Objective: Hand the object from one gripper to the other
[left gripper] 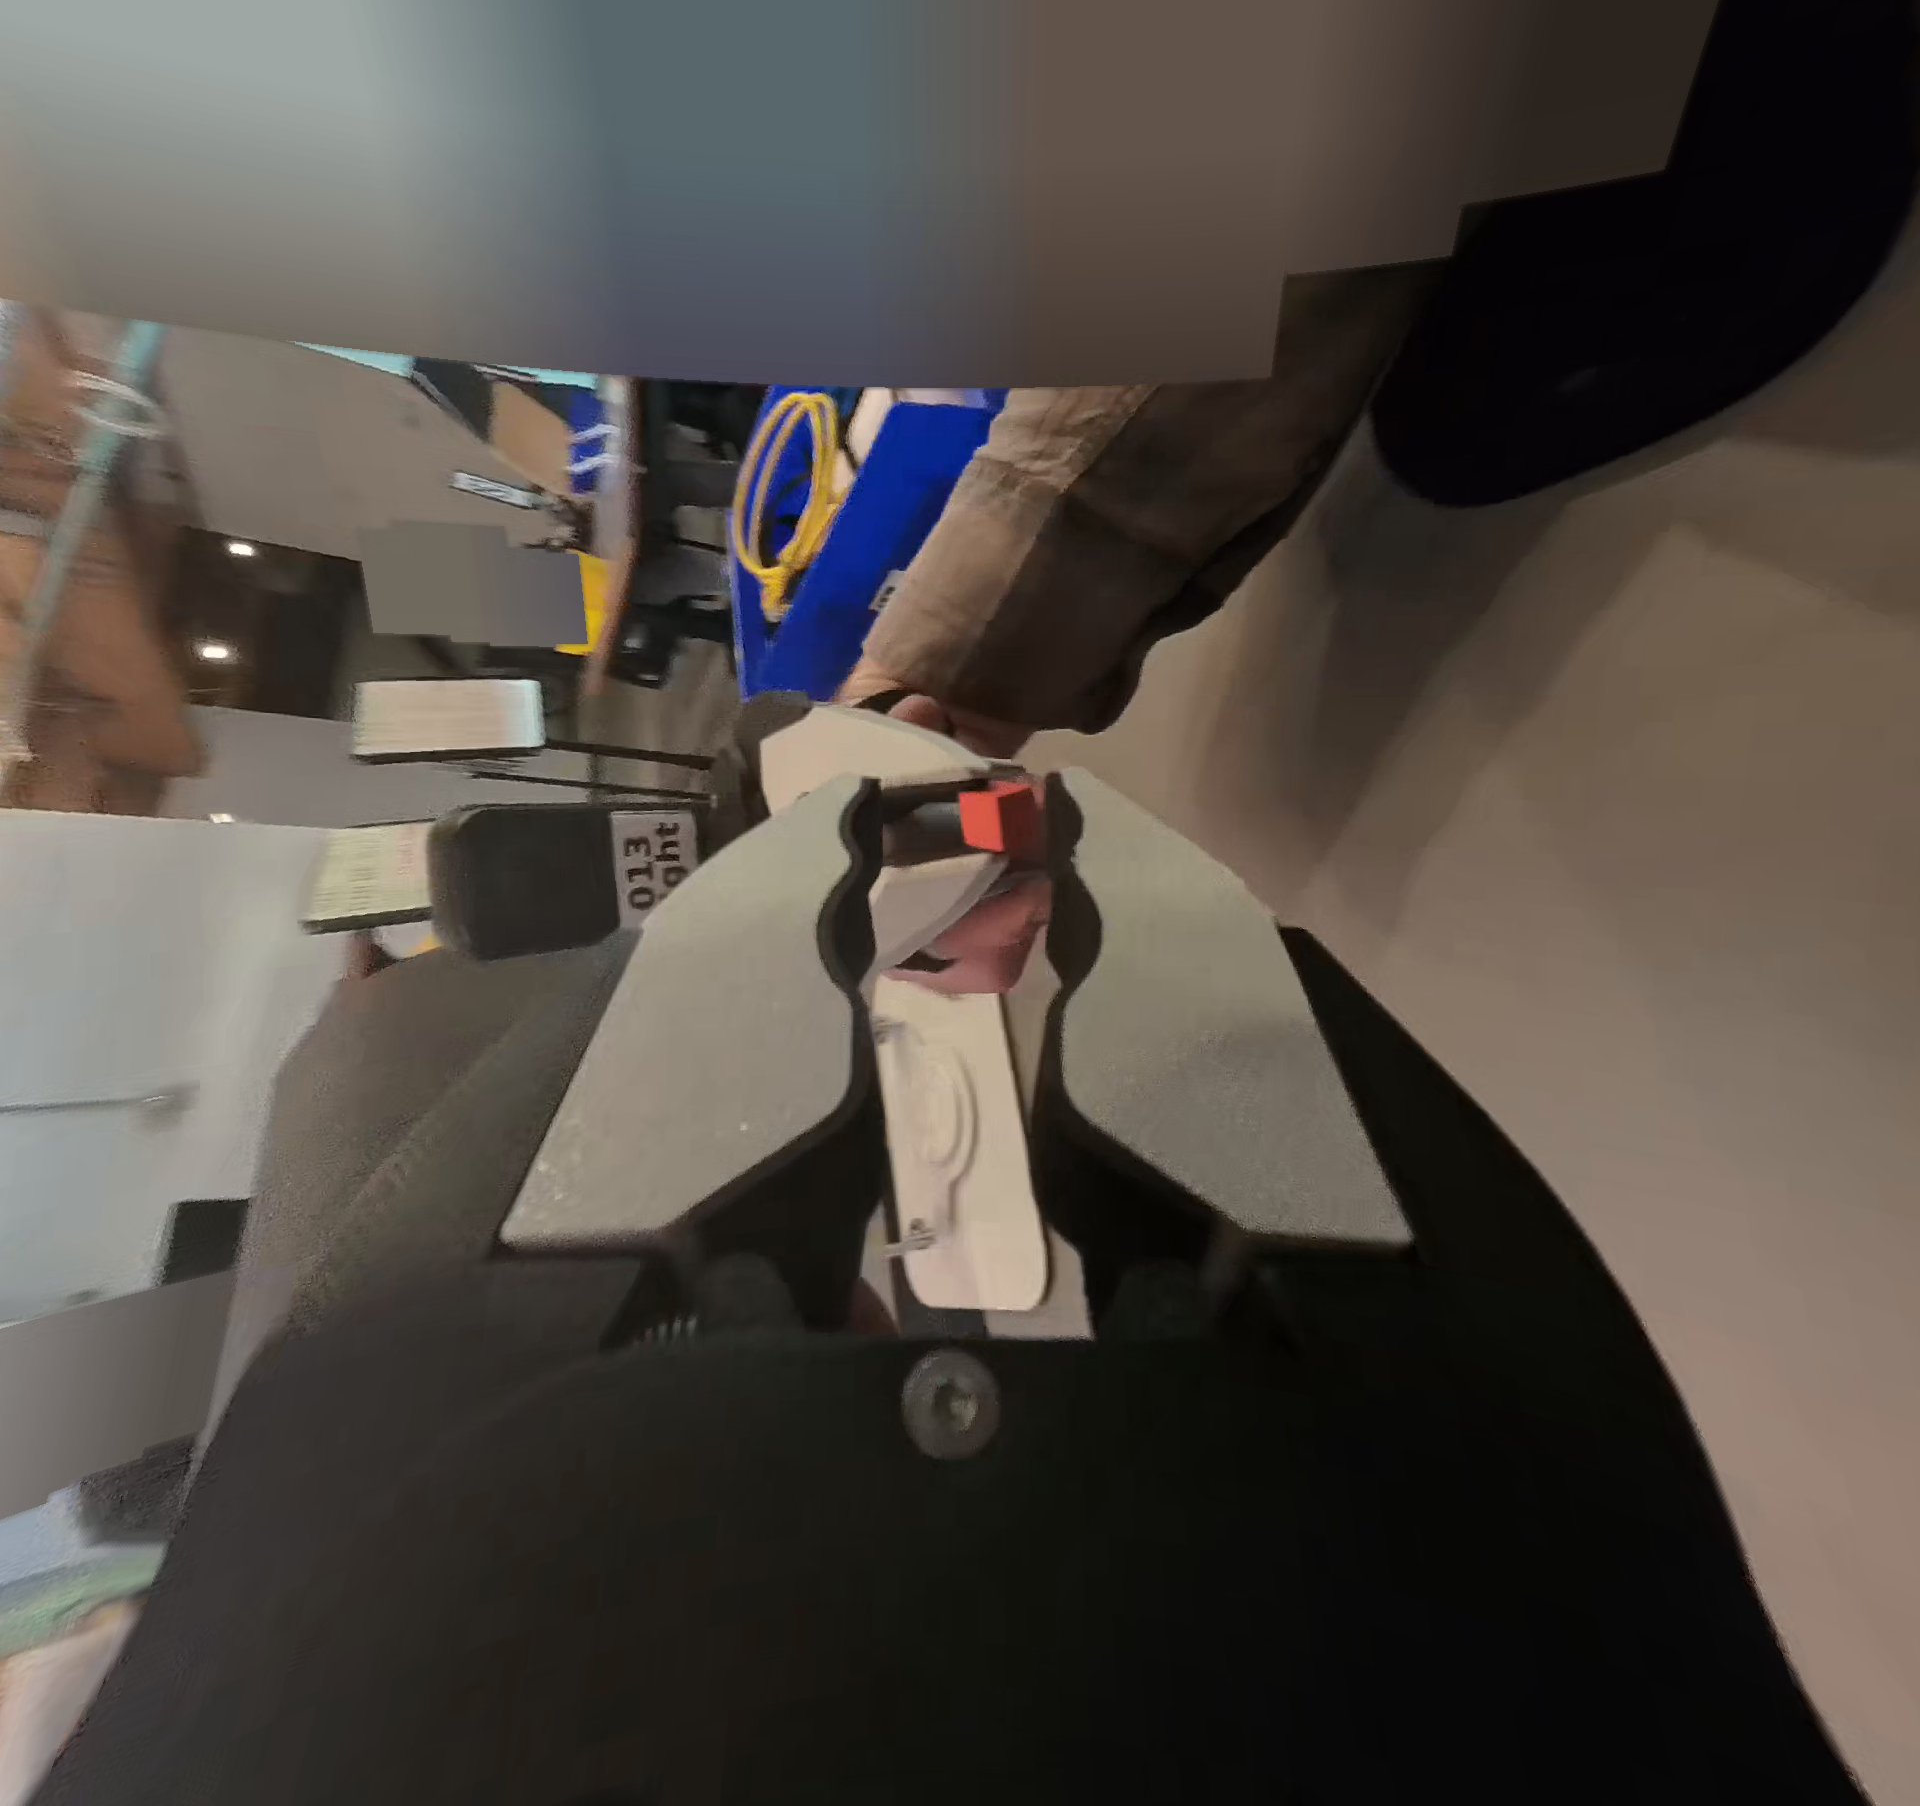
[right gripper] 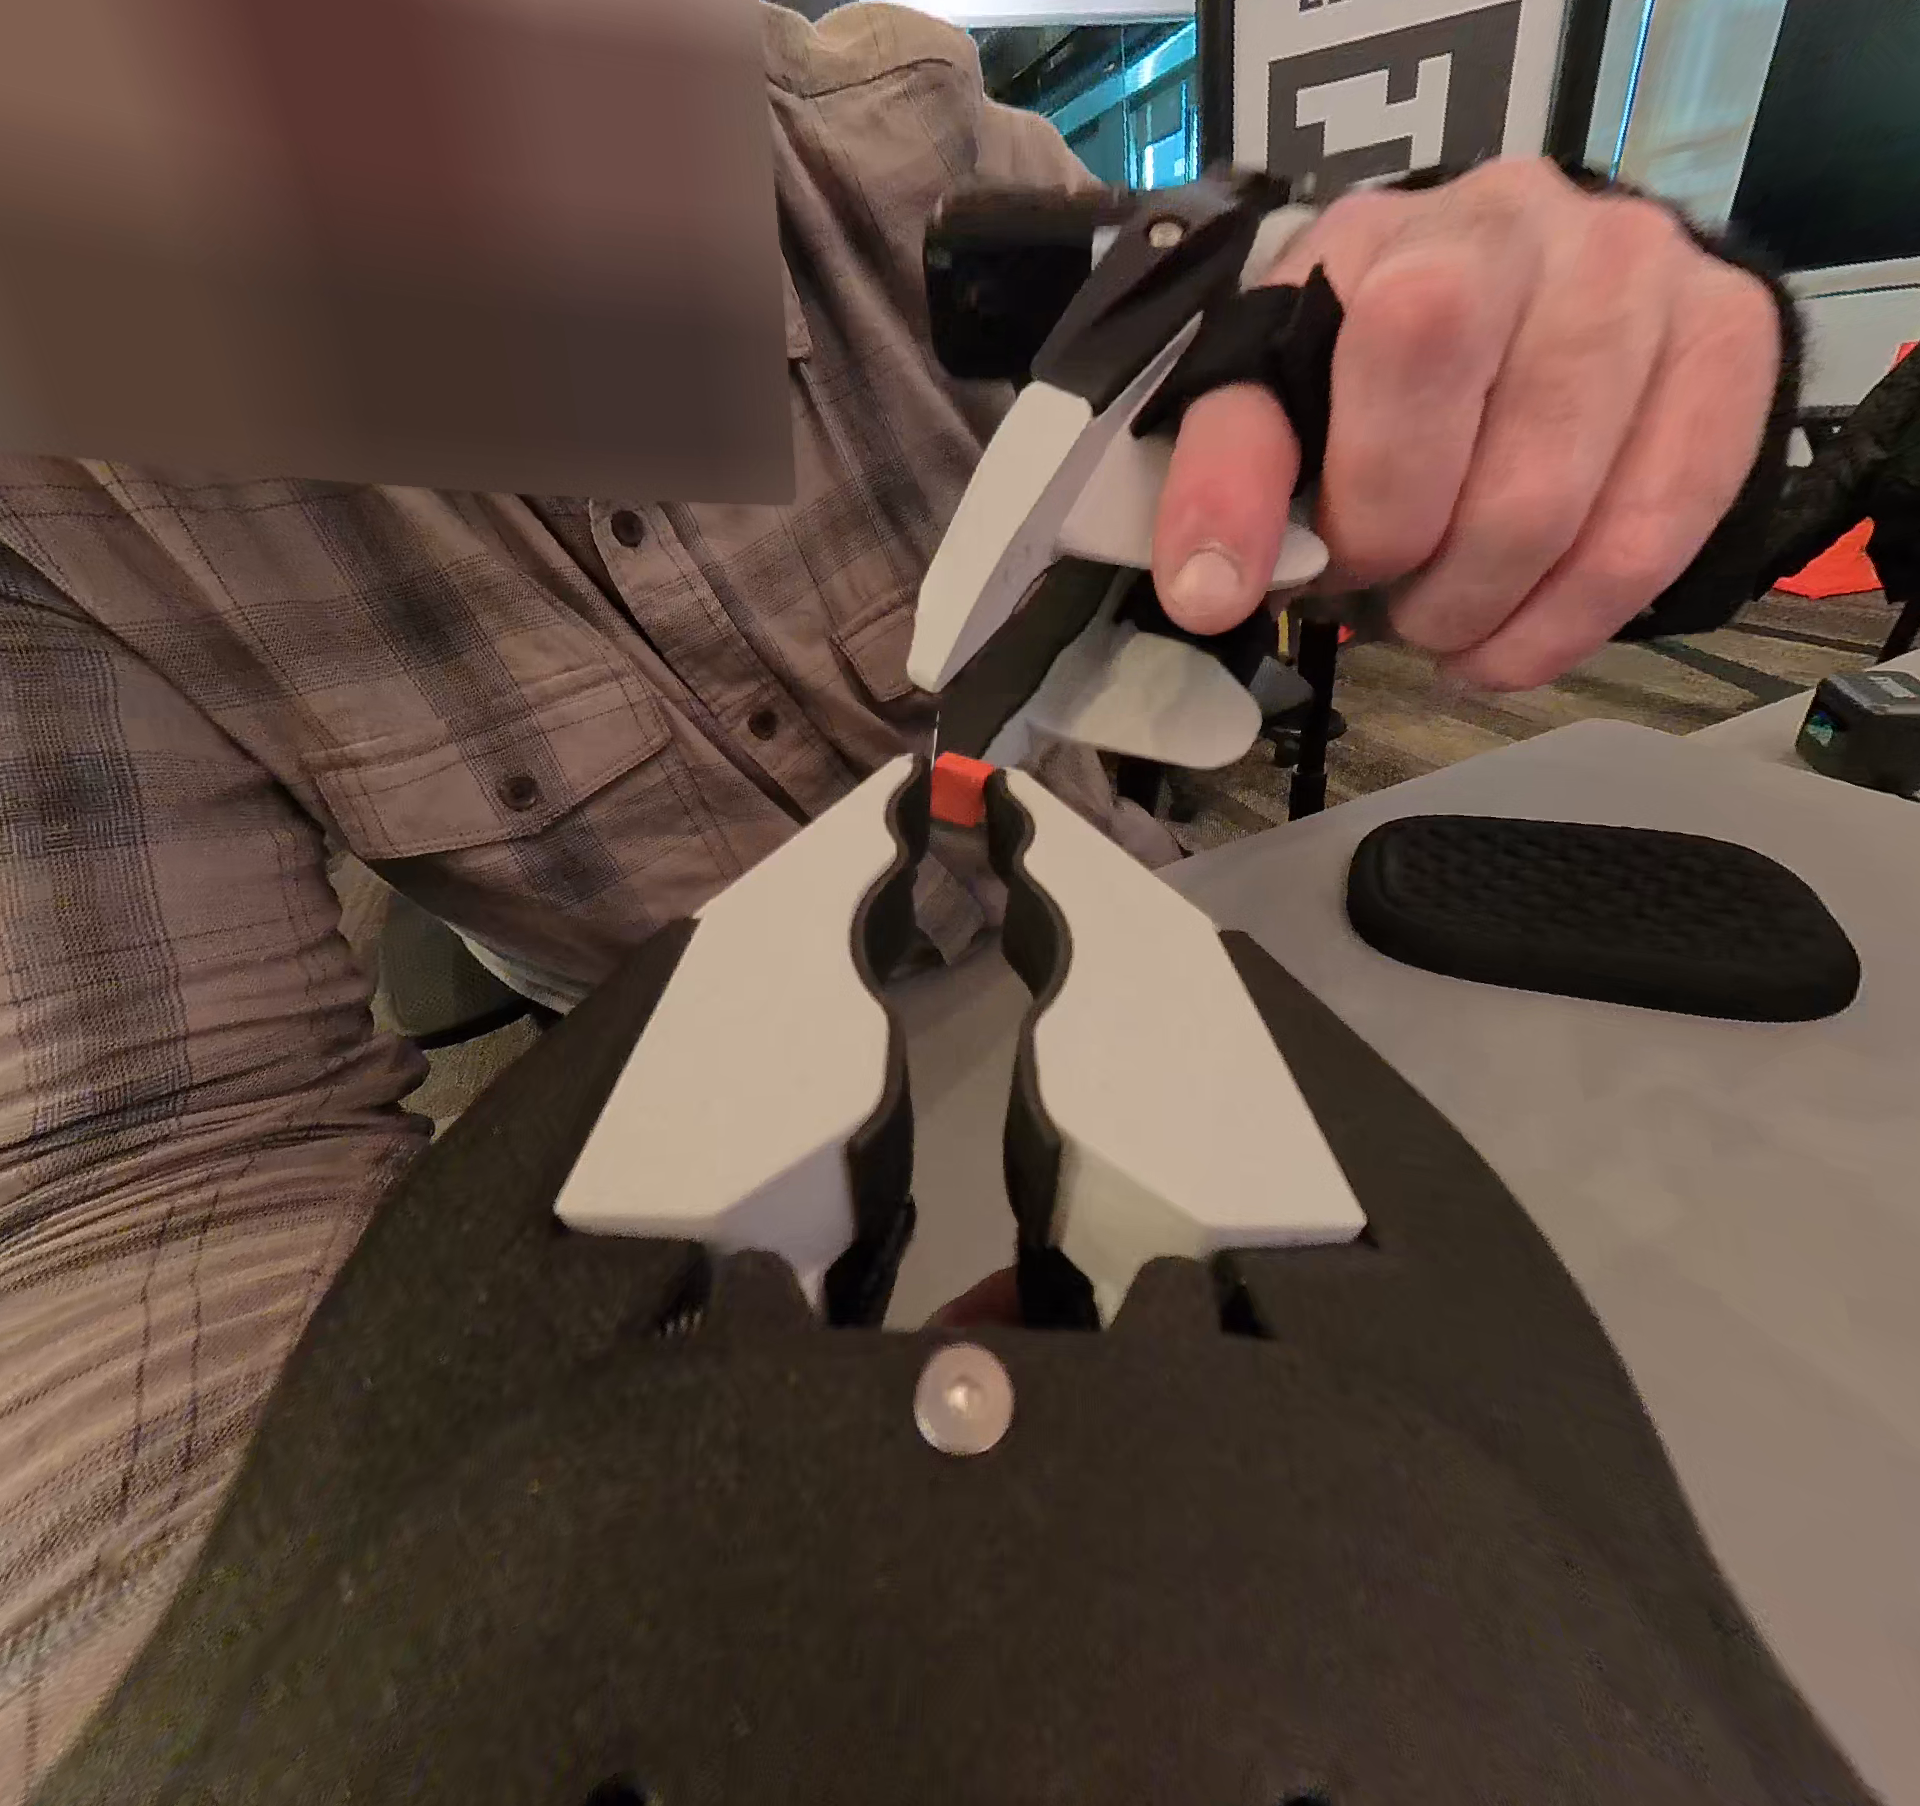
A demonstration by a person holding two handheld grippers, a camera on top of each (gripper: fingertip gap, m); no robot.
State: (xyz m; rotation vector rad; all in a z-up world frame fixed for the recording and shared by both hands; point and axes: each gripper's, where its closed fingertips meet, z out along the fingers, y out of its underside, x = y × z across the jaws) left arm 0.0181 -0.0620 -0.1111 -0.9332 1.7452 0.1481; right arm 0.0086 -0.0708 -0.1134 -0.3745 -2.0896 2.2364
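Meeting tip to tip above the near edge of a grey table [right gripper: 1558,1081], the two grippers share one small red cube [right gripper: 958,792]. In the right wrist view the right gripper [right gripper: 954,800] has its fingertips closed to a narrow gap with the cube lodged at their far end; whether both pads press it cannot be told. The left gripper [right gripper: 961,717] descends from upper right, carried by a hand [right gripper: 1507,426], its pale fingers drawn together at the cube. In the left wrist view the left gripper [left gripper: 961,816] frames the cube [left gripper: 995,816] between its tips: the cube lies against the right-hand pad, with a gap on the other side, so a firm grip cannot be confirmed; the right gripper [left gripper: 935,821] crosses behind it. The cube hangs in air, off the table. On the tabletop a black textured pad [right gripper: 1600,909] lies to the right, well apart from the grippers, with bare surface between. A blue bin [left gripper: 862,551] in the background holds a coil of yellow cable [left gripper: 784,499].
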